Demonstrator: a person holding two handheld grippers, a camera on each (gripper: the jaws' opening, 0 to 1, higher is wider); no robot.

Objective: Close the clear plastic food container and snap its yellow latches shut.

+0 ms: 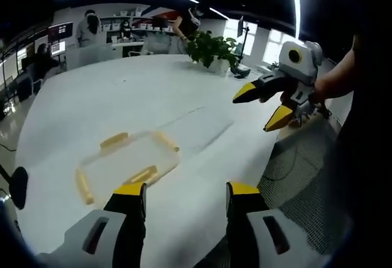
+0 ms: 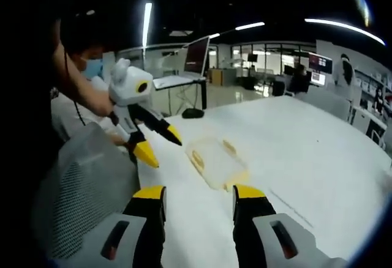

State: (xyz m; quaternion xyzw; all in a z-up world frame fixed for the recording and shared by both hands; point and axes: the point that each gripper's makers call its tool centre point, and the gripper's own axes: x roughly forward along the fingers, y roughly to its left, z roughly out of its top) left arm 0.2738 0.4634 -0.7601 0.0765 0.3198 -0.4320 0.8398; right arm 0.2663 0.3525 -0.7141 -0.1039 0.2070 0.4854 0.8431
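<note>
We have both grippers lifted clear of the white table (image 1: pixel 122 96), so we judge this to be the approach, with no closing or latching begun. The clear plastic food container (image 1: pixel 130 165) lies flat on the table just ahead of the left gripper (image 1: pixel 185 196), whose jaws stand wide apart and hold nothing. Four yellow latches (image 1: pixel 114 140) sit along the container's edges; whether the lid is already seated we cannot tell, the plastic being too clear to read. The right gripper (image 2: pixel 198 198) also has its jaws wide and empty, with the container (image 2: pixel 215 161) just beyond its tips on the table (image 2: pixel 306 152). In each view the other gripper hangs in the air well apart from the container, beside a mesh chair back (image 2: pixel 79 182). Next we need to bring one gripper down to steady the container and the other onto a latch, pressing it until it snaps.
</note>
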